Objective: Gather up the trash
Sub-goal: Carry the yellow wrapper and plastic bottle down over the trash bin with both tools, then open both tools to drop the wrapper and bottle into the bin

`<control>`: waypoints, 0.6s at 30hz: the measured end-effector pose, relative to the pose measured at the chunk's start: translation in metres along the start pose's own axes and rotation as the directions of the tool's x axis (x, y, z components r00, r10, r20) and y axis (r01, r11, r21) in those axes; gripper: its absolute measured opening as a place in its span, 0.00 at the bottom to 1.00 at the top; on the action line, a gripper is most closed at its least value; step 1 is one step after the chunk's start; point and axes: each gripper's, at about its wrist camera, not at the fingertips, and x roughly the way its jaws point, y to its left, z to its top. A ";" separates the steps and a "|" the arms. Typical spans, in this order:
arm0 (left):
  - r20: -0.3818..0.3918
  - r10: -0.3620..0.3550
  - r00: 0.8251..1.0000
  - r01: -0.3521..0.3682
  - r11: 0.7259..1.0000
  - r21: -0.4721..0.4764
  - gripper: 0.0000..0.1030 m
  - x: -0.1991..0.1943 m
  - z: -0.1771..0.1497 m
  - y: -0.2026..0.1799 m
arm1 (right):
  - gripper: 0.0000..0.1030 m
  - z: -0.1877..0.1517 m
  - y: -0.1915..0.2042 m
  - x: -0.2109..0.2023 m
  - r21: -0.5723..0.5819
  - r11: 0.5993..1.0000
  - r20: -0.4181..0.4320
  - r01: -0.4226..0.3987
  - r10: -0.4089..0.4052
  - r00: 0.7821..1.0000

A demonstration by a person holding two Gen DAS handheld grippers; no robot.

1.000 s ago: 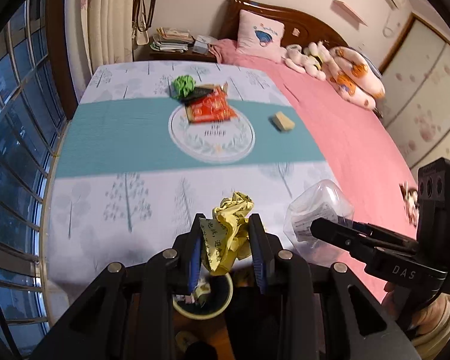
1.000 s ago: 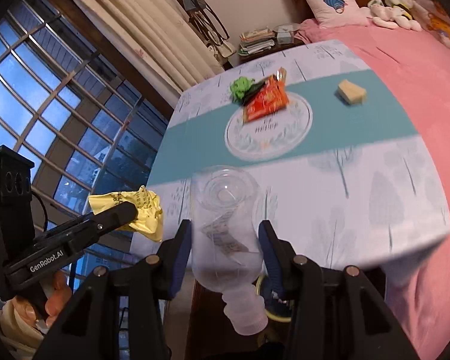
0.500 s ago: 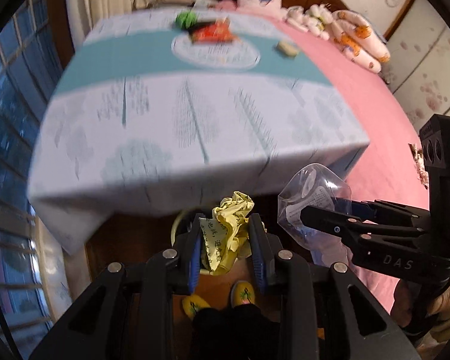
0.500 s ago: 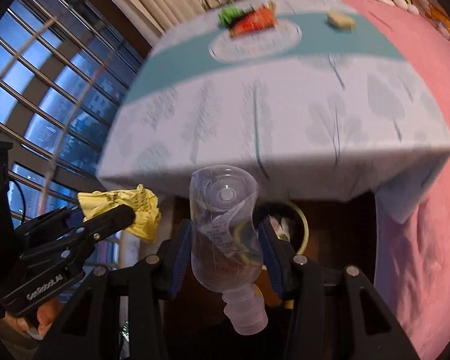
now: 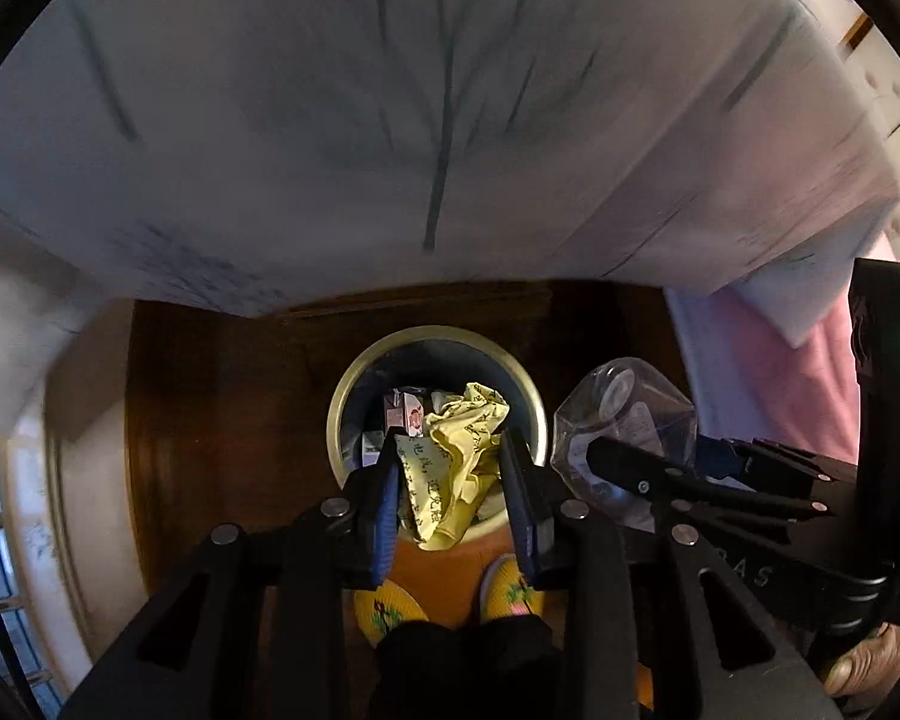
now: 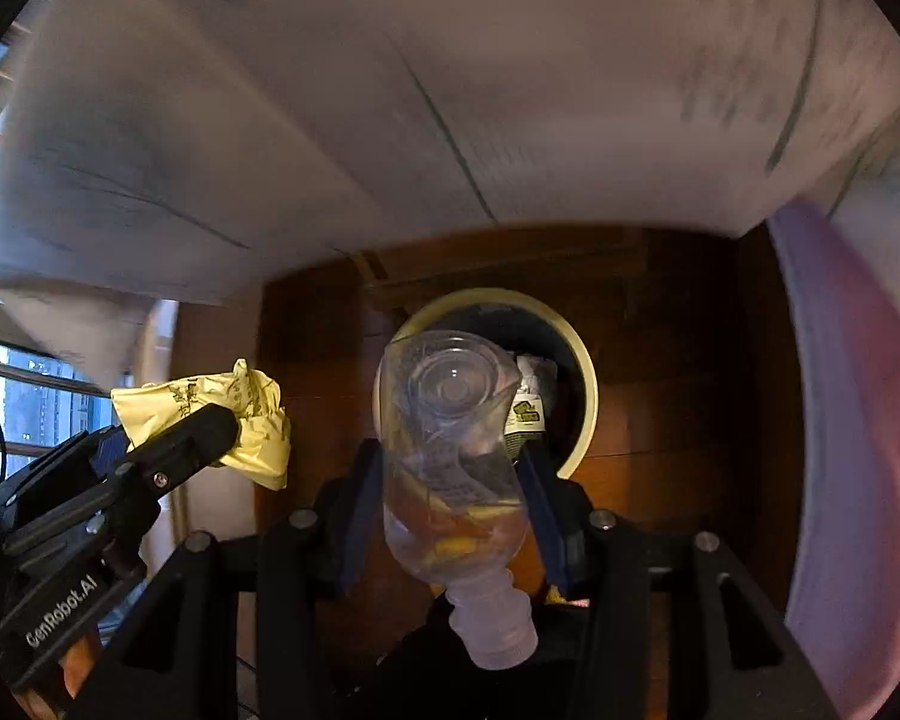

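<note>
My left gripper (image 5: 450, 468) is shut on a crumpled yellow wrapper (image 5: 456, 462) and holds it right above a round cream-rimmed trash bin (image 5: 354, 384) on the dark wood floor. The bin holds several scraps. My right gripper (image 6: 450, 468) is shut on a clear plastic bottle (image 6: 450, 432), base forward, neck toward the camera, above the same bin (image 6: 588, 396). The bottle also shows in the left wrist view (image 5: 624, 414). The wrapper also shows in the right wrist view (image 6: 252, 414), left of the bin.
A white tablecloth with tree print (image 5: 438, 108) overhangs the table edge just above and behind the bin. Pink bedding (image 6: 846, 408) hangs at the right. Yellow slippers (image 5: 384, 606) stand on the floor below the grippers. A window (image 6: 24, 396) is at left.
Both grippers have dropped from above the tabletop to below its edge and now point down at the trash bin. Each still holds its item.
</note>
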 end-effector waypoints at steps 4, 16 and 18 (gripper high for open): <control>0.015 0.036 0.999 -0.036 0.999 0.010 0.50 0.039 -0.008 0.007 | 0.48 0.002 -0.019 0.049 0.027 1.000 -0.019 -0.013 0.014 1.000; 0.043 0.141 0.989 -0.138 0.989 -0.052 0.87 0.064 -0.014 0.034 | 0.59 0.003 -0.025 0.098 0.065 0.998 0.003 -0.015 0.015 1.000; 0.053 0.146 0.988 -0.143 0.988 -0.059 0.87 0.058 -0.012 0.035 | 0.59 0.008 -0.023 0.095 0.055 0.998 0.004 -0.016 0.016 1.000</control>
